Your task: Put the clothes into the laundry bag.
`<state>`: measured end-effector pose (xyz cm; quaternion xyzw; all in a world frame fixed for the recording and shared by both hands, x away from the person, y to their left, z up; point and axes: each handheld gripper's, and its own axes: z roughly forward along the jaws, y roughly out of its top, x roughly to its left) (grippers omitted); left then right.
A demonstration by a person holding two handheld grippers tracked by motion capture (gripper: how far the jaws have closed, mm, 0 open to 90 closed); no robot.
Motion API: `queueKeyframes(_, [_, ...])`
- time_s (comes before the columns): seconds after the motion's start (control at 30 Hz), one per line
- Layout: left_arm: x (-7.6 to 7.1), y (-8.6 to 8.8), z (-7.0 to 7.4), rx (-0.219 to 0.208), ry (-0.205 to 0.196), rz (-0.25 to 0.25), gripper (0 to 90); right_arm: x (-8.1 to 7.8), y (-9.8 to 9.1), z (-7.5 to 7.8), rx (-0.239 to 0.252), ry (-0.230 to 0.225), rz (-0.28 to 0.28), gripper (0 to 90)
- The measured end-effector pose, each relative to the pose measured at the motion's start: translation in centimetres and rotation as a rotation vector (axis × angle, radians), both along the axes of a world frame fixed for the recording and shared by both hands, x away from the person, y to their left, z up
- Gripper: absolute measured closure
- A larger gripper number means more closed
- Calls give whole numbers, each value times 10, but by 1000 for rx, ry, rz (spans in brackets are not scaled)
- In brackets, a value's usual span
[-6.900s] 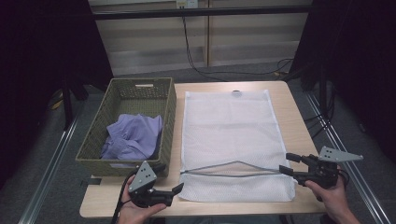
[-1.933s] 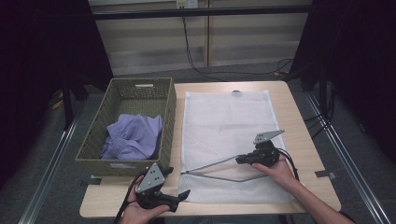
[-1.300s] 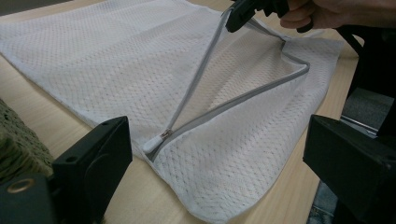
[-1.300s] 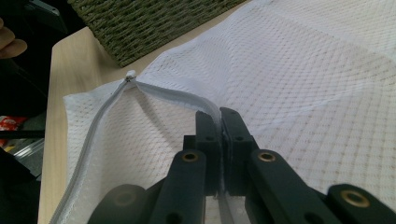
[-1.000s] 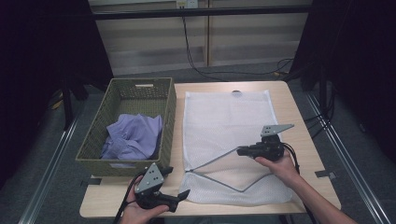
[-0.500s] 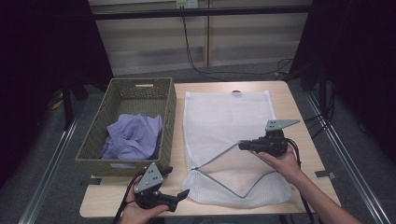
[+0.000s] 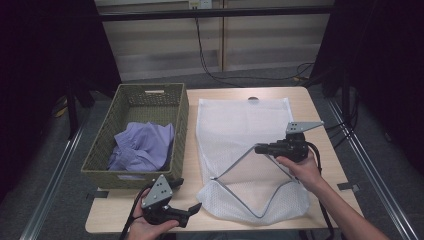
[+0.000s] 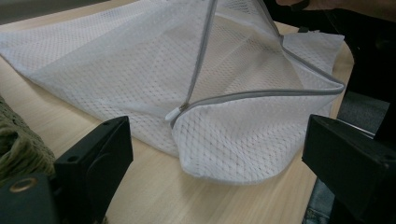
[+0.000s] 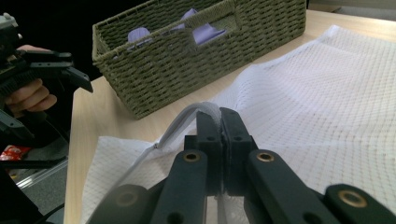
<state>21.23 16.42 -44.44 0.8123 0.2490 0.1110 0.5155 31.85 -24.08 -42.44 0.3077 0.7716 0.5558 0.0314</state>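
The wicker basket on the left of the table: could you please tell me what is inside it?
Inside the basket lies a crumpled lilac cloth, heaped toward the near end; the far end shows the bare woven bottom. Anything beneath the cloth is covered and cannot be seen.

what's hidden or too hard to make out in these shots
- Purple cloth: its lower folds sit behind the wicker basket wall in the high view; the right gripper view shows it just through the handle slot.
- Mesh bag: the inside past its zipper opening is hazy behind the netting in the left gripper view.
- Right gripper: how much of the zipper edge lies between its shut jaws is covered by them.
- Left gripper: jaw tips cut off by the bottom edge.
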Motion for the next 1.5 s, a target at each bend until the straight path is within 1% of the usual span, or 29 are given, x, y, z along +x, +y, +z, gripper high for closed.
queueKeyframes(0.1, [1, 1, 0, 6, -4, 1, 84, 2, 0, 4, 10, -9, 0, 885])
queueKeyframes(0.27, [0, 0, 0, 15, 2, 10, 84, 5, -1, 11, 33, -32, -7, 885])
queueKeyframes(0.3, [0, 0, 0, 17, -7, 7, 84, 6, -1, 11, 36, -35, -9, 885])
queueKeyframes(0.33, [0, 0, 0, 11, -2, 2, 84, 7, -1, 12, 36, -36, -9, 885])
queueKeyframes(0.4, [0, 1, 0, 11, -6, 0, 84, 9, -1, 15, 45, -40, -12, 885])
queueKeyframes(0.53, [0, 1, 0, 12, -5, 3, 84, 11, -1, 23, 54, -59, -9, 884])
queueKeyframes(0.57, [0, 1, -1, 7, -1, 2, 84, 12, 0, 25, 57, -64, -11, 885])
queueKeyframes(0.6, [0, 1, 0, 18, -7, 3, 84, 13, 0, 27, 59, -68, -14, 885])
queueKeyframes(0.63, [-1, 1, 0, 23, -5, 5, 84, 13, 0, 29, 61, -75, -14, 885])
queueKeyframes(0.67, [-1, 0, 0, 18, -3, 6, 84, 13, 0, 30, 70, -76, -18, 885])
queueKeyframes(0.73, [-1, 0, 0, 19, -7, -2, 84, 14, -1, 31, 102, -81, -18, 885])
queueKeyframes(0.77, [-1, 0, 1, 10, -5, -2, 84, 14, -1, 31, 94, -81, -18, 885])
queueKeyframes(0.8, [-1, 0, 2, 16, -11, -4, 84, 14, 0, 30, 90, -81, -15, 885])
queueKeyframes(0.9, [-1, 3, 7, 0, -25, -7, 85, 15, 0, 27, 82, -75, -12, 885])
queueKeyframes(0.93, [-1, 4, 10, -16, -28, -4, 86, 15, 0, 26, 82, -72, -12, 885])
queueKeyframes(0.97, [-1, 7, 14, -12, -40, 10, 89, 16, 0, 26, 82, -71, -13, 885])
queueKeyframes(1.0, [0, 9, 17, -29, -44, 13, 89, 16, 0, 26, 84, -71, -13, 885])
queueKeyframes(1.03, [1, 11, 21, -33, -50, 21, 89, 16, 0, 25, 84, -71, -12, 884])
queueKeyframes(1.1, [4, 17, 30, -50, -56, -4, 75, 16, 1, 25, 81, -70, -8, 883])
queueKeyframes(1.13, [5, 21, 34, -49, -67, 3, 74, 16, 1, 25, 79, -71, -10, 883])
queueKeyframes(1.17, [6, 24, 37, -56, -74, 30, 72, 16, 1, 24, 77, -72, -7, 883])
queueKeyframes(1.23, [10, 32, 42, -51, -72, 53, 61, 16, 2, 24, 76, -70, -7, 883])
queueKeyframes(1.27, [11, 36, 44, -44, -76, 83, 68, 16, 2, 24, 77, -68, -4, 883])
queueKeyframes(1.3, [13, 40, 46, -43, -75, 90, 67, 16, 2, 23, 75, -69, -2, 882])
queueKeyframes(1.33, [15, 45, 48, -39, -61, 102, 68, 15, 2, 23, 74, -67, -4, 882])
queueKeyframes(1.4, [20, 55, 53, -54, -70, 136, 77, 16, 2, 22, 72, -68, -3, 882])
queueKeyframes(1.43, [23, 59, 55, -57, -64, 151, 76, 16, 2, 22, 71, -68, -3, 882])
queueKeyframes(1.47, [28, 64, 58, -50, -60, 167, 75, 16, 2, 21, 69, -64, -5, 882])
queueKeyframes(1.5, [34, 69, 61, -51, -46, 175, 71, 16, 2, 21, 70, -62, -4, 882])
